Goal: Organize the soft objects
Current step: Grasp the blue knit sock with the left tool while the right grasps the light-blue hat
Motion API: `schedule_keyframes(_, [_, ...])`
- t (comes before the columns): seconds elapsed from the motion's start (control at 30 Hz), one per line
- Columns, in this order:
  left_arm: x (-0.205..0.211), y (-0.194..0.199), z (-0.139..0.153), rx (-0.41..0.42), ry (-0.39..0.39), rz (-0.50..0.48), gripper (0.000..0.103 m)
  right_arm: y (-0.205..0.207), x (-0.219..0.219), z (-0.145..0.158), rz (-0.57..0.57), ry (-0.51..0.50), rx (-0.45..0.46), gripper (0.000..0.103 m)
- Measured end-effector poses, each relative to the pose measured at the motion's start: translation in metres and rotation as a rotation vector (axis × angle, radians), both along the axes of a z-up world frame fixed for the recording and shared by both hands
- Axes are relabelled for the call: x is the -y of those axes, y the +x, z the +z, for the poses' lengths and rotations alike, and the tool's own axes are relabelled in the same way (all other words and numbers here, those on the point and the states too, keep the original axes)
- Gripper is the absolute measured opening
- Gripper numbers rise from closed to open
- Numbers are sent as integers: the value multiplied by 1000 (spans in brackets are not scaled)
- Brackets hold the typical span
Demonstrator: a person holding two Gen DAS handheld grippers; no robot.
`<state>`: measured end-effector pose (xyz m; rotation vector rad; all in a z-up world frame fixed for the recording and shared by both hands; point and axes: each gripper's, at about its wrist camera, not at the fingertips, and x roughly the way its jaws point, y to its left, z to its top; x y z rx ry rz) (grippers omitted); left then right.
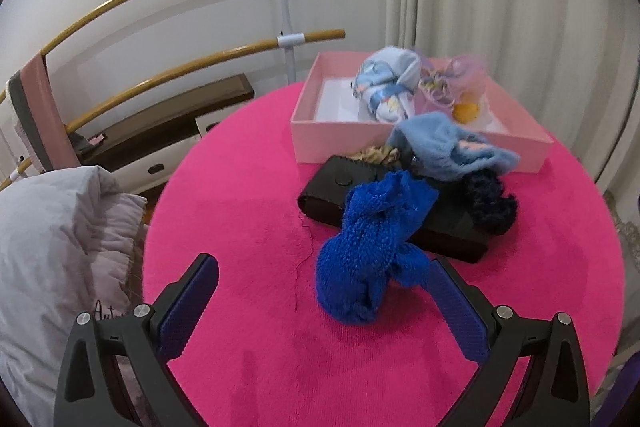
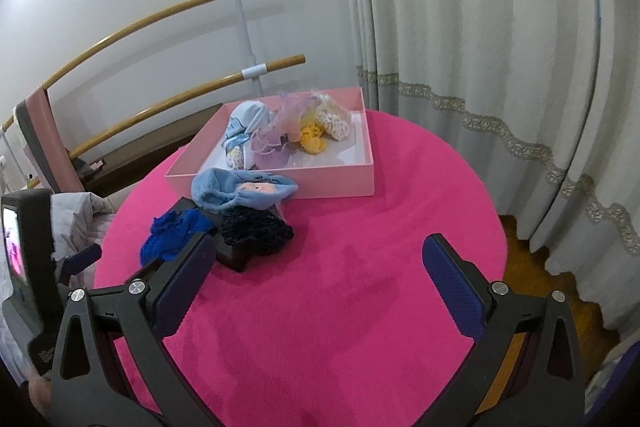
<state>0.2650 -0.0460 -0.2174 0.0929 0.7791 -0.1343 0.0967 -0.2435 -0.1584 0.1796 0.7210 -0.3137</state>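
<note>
A bright blue knitted cloth [image 1: 372, 247] lies on the round pink table [image 1: 240, 187], draped against a black case [image 1: 332, 191]. My left gripper [image 1: 324, 275] is open, with the cloth between its fingers near the right one. A light blue fuzzy sock [image 1: 448, 147] and a dark navy knit [image 1: 490, 201] rest on the case. The pink box [image 1: 320, 143] holds a pale blue printed cloth [image 1: 388, 83] and pastel items. My right gripper [image 2: 318, 259] is open and empty over bare table, right of the blue cloth [image 2: 172, 231].
Wooden barre rails [image 1: 240, 47] stand behind the table on the left. A grey cushion [image 1: 60, 247] lies at the left. Cream curtains [image 2: 500, 47] hang on the right, with wood floor [image 2: 532, 267] below.
</note>
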Motion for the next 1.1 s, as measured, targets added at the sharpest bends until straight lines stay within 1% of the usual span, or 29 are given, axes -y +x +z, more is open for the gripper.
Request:
schedule_keyframes(0.1, [3, 18, -12, -18, -2, -18, 103, 15, 2, -6, 13, 12, -19, 103])
schedule_keyframes(0.17, [4, 29, -18, -35, -22, -30, 100, 26, 2, -10, 27, 19, -32, 103])
schedule_keyframes(0.2, [3, 35, -22, -50, -40, -39, 93, 31, 2, -12, 34, 23, -38, 103])
schedule_keyframes(0.23, [1, 41, -26, -68, -59, -48, 80, 35, 2, -14, 42, 29, -43, 103])
schedule_keyframes(0.27, [0, 44, -28, -85, -69, -53, 73, 43, 1, -17, 54, 38, -52, 103])
schedule_keyframes(0.3, [-1, 49, -31, -105, -80, -60, 63, 48, 1, -19, 60, 40, -57, 103])
schedule_keyframes(0.33, [-2, 52, -35, -120, -94, -69, 55, 56, 0, -21, 71, 42, -65, 103])
schedule_keyframes(0.4, [-5, 57, -39, -135, -112, -78, 46, 68, -1, -26, 97, 56, -81, 103])
schedule_keyframes(0.43, [-5, 58, -39, -129, -112, -76, 43, 74, -1, -28, 109, 64, -89, 103])
schedule_keyframes(0.53, [-9, 58, -41, -113, -122, -66, 42, 95, -3, -37, 147, 95, -118, 103])
schedule_keyframes(0.67, [-5, 58, -44, -91, -116, -62, 41, 123, -10, -49, 196, 121, -168, 103])
schedule_keyframes(0.8, [-4, 56, -44, -86, -123, -57, 41, 140, -19, -58, 227, 119, -199, 103])
schedule_keyframes(0.9, [-6, 53, -43, -85, -125, -57, 41, 152, -23, -64, 232, 97, -210, 103])
schedule_keyframes(0.93, [-6, 52, -43, -85, -127, -56, 41, 154, -23, -67, 238, 95, -215, 95])
schedule_keyframes(0.97, [-6, 52, -44, -86, -129, -55, 41, 155, -23, -70, 236, 96, -220, 81])
schedule_keyframes(1.0, [-8, 52, -43, -86, -133, -53, 41, 154, -21, -71, 226, 88, -224, 77])
schedule_keyframes(1.07, [-10, 52, -43, -88, -141, -49, 41, 148, -14, -70, 214, 99, -210, 58])
schedule_keyframes(1.1, [-10, 52, -43, -88, -143, -48, 41, 144, -10, -69, 209, 114, -202, 53])
